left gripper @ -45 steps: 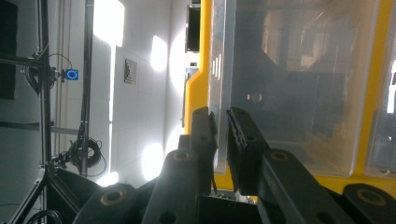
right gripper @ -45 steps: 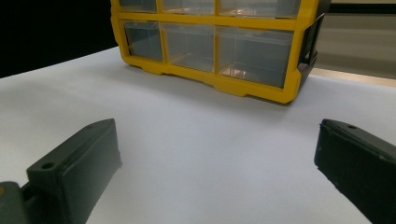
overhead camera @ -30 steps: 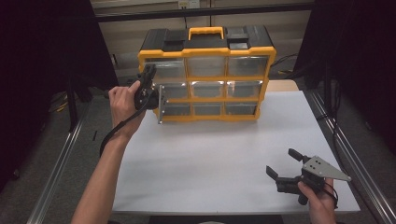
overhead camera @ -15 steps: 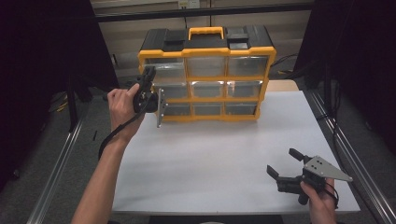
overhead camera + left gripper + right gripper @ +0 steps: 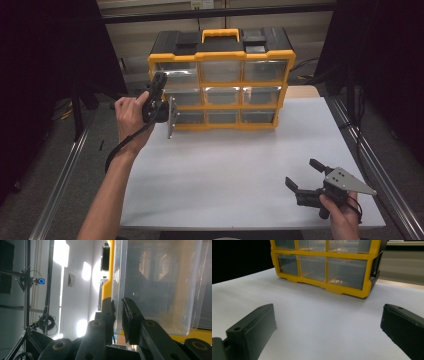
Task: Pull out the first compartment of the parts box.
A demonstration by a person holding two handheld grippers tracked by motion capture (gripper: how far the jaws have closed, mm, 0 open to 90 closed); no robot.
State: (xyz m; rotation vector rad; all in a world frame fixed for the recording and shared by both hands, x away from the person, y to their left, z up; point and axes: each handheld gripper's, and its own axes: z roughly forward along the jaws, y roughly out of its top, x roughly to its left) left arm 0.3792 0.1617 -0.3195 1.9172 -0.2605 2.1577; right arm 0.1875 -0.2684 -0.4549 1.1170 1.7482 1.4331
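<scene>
A yellow organizer with clear drawers stands at the far side of the white desk. The left gripper is at its left end, jaws pinching the front wall of a clear drawer — the middle-row one. The right gripper rests near the desk's near right corner — jaws spread wide, holding nothing.

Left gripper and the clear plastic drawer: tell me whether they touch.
Touching: in the left gripper view, the left gripper has its black jaws closed on the clear plastic drawer's front edge.
</scene>
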